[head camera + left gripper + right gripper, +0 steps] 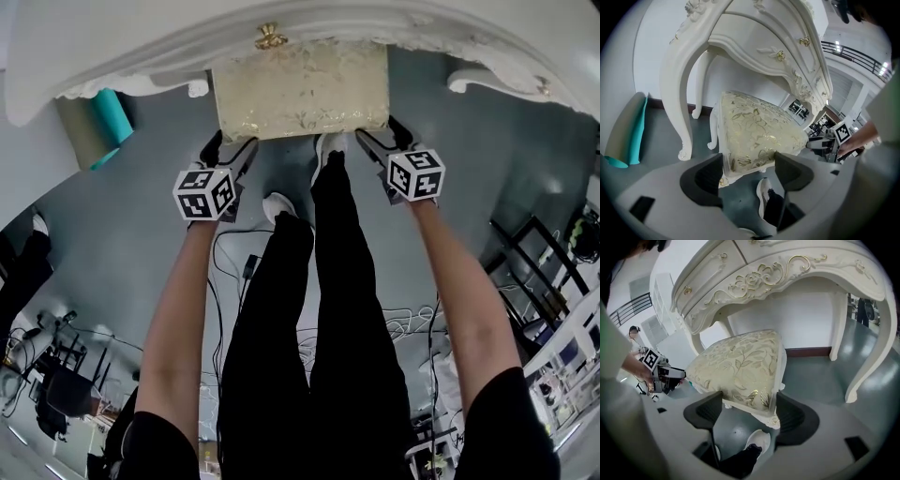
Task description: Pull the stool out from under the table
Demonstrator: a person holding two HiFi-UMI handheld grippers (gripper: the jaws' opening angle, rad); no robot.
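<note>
No words, numbers or brand names can be read anywhere. The only printed signs are black-and-white square code patterns on the left cube (205,192) and on the right cube (415,174).

Grey floor (122,244) meets a white wall (797,319) with dark baseboard (808,352).

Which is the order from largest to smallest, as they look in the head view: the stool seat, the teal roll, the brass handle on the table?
1. stool seat
2. teal roll
3. brass handle
The differences are plain.
</note>
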